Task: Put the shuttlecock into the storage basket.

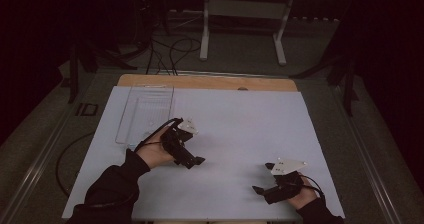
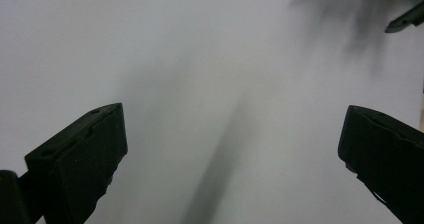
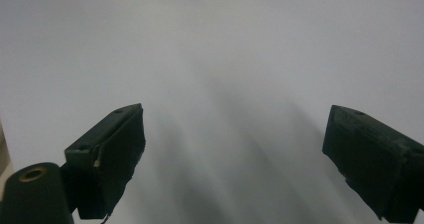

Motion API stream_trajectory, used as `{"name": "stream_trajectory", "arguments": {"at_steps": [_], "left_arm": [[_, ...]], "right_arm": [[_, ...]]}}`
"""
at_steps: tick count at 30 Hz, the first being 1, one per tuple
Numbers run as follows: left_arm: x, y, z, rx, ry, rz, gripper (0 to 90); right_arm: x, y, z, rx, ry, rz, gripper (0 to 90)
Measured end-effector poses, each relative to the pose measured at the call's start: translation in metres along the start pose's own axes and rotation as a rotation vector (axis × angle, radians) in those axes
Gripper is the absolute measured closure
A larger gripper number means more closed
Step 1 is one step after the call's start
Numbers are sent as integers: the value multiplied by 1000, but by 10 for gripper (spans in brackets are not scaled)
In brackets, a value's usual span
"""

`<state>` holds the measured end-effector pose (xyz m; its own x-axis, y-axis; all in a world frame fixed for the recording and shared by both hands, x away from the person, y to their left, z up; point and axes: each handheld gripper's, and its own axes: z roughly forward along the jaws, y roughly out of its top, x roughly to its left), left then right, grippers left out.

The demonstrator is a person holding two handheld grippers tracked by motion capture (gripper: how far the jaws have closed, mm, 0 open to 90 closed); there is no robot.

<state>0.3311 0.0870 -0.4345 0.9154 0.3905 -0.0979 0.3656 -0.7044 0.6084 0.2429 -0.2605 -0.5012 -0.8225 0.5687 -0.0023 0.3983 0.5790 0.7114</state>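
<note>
My left gripper (image 1: 196, 147) is held over the left-middle of a white sheet (image 1: 240, 114), pointing toward the right. In the left gripper view my left gripper (image 2: 234, 111) stands open, its jaws wide apart with nothing between them. My right gripper (image 1: 263, 177) is near the front right of the sheet and points left. The right gripper view has my right gripper (image 3: 235, 110) open too, with bare sheet between the jaws. A tip of the right gripper (image 2: 405, 20) reaches into the top right corner of the left gripper view.
A clear plastic tray (image 1: 145, 111) lies flat on the sheet's back left, just behind the left hand. A wooden table edge (image 1: 210, 81) runs along the back. Cables (image 1: 170, 51) and a white stand (image 1: 205, 29) are on the floor beyond it.
</note>
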Motion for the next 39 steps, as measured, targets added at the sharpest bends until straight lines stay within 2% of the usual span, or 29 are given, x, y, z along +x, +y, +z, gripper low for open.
{"name": "stream_trajectory", "arguments": {"at_steps": [2,4,6,8,17,24,28,34,39], "left_arm": [[-3,-3,0,-13,-6,5,1],[-5,-5,1,-10,-26,13,1],[-7,-8,1,0,-24,25,1],[-10,-12,2,-6,-33,17,1],[-17,-27,11,19,-34,41,1],[-22,-38,15,23,-43,41,1],[-22,-44,14,11,-72,56,1],[-25,-55,11,28,-56,60,1],[-26,-64,8,29,-60,66,1]], "right_arm": [[0,0,0,-4,2,4,98],[0,0,0,-4,3,4,98],[0,0,0,-7,4,5,97],[0,0,0,-6,4,1,98],[1,1,0,-5,6,-2,98],[1,1,0,-4,5,-2,98],[1,1,0,-6,5,-4,98],[1,1,0,-4,4,-5,98],[2,2,-1,-6,4,-5,98]]}}
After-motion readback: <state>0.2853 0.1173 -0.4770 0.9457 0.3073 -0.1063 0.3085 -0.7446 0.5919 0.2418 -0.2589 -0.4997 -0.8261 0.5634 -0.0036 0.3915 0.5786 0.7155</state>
